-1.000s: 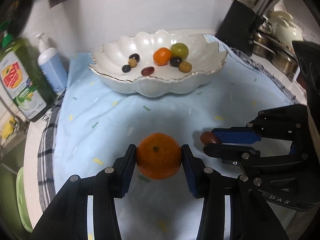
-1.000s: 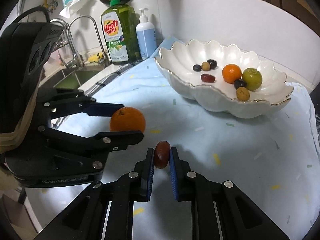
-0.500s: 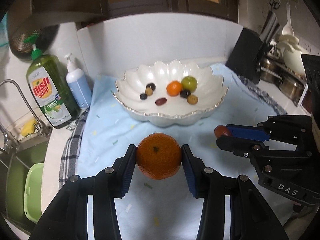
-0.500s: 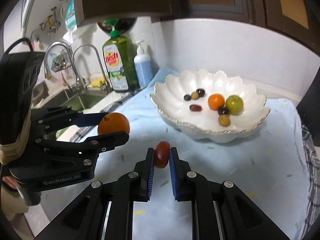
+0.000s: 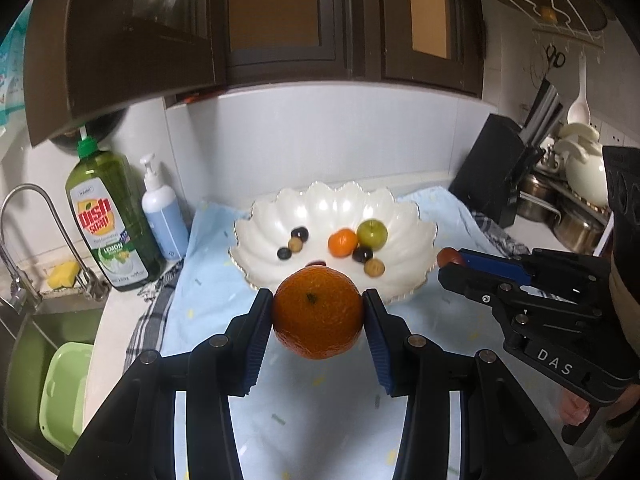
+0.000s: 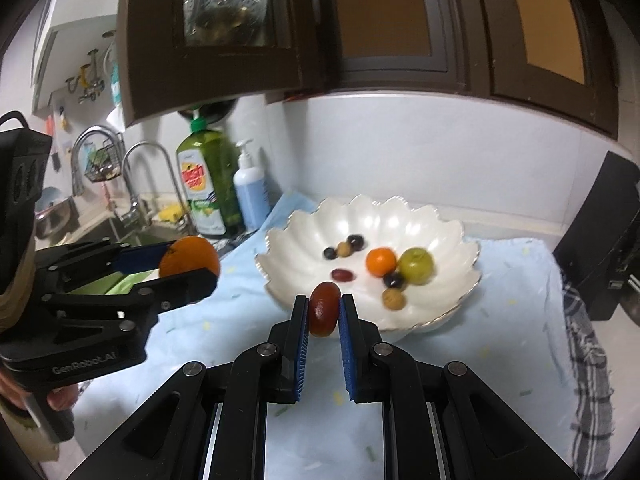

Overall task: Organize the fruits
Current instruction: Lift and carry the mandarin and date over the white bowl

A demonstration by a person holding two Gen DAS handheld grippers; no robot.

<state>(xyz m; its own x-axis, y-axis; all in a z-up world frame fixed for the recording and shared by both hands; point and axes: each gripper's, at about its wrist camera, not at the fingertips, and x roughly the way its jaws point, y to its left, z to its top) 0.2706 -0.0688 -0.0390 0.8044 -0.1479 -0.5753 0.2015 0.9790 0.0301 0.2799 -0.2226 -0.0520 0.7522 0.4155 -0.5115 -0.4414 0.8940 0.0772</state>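
Fruit in transit: left gripper (image 5: 318,314) clamps an orange (image 5: 318,313), right gripper (image 6: 323,311) pinches a reddish-brown grape (image 6: 324,309), both poised short of the scalloped white bowl (image 6: 448,236), where each likely needs carrying over the rim and releasing.

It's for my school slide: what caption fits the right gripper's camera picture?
Right gripper pinches a red grape before the white bowl of fruit.

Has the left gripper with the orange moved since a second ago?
Yes. The left gripper has lifted the orange off the blue cloth; the orange now overlaps the white bowl's near rim.
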